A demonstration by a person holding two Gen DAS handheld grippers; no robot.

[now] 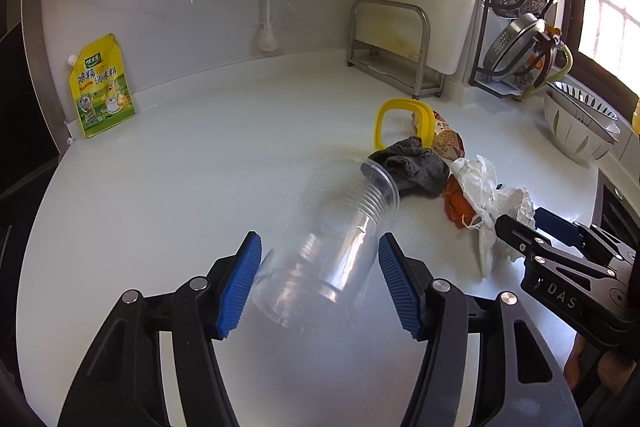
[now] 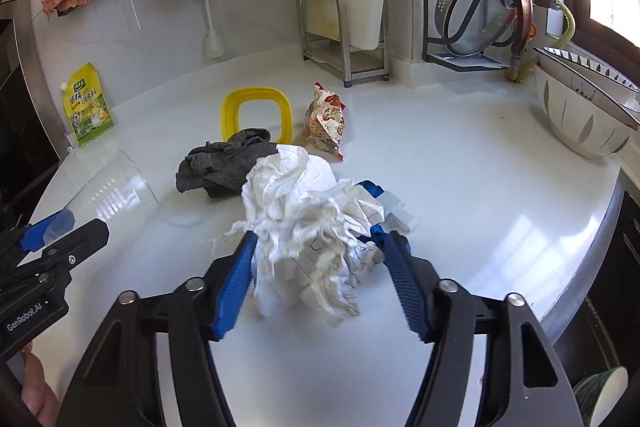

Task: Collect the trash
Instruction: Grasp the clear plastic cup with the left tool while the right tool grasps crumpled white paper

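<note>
Left gripper [image 1: 320, 267] pinches the clear cups [image 1: 336, 227] on the counter [image 1: 180, 167] — thin walls could squirt out; right gripper [image 2: 318, 263] clamps crumpled paper [image 2: 304, 211] — a loose wad may slip free

On the tabletop [image 2: 460, 163], a cup [image 2: 116, 187] lies at left, a cloth [image 2: 224, 167] at centre, crumpled paper [image 2: 304, 211] below it, a snack wrapper [image 2: 326, 123] above right, a bowl [image 2: 584, 123] far right

A white countertop [image 2: 460, 187] is seen; on it are laid a yellow frame [image 2: 256, 113], a grey cloth [image 2: 224, 167], a snack wrapper [image 2: 326, 123], a seasoning pouch [image 2: 86, 107] and a patterned bowl [image 2: 580, 119].
</note>
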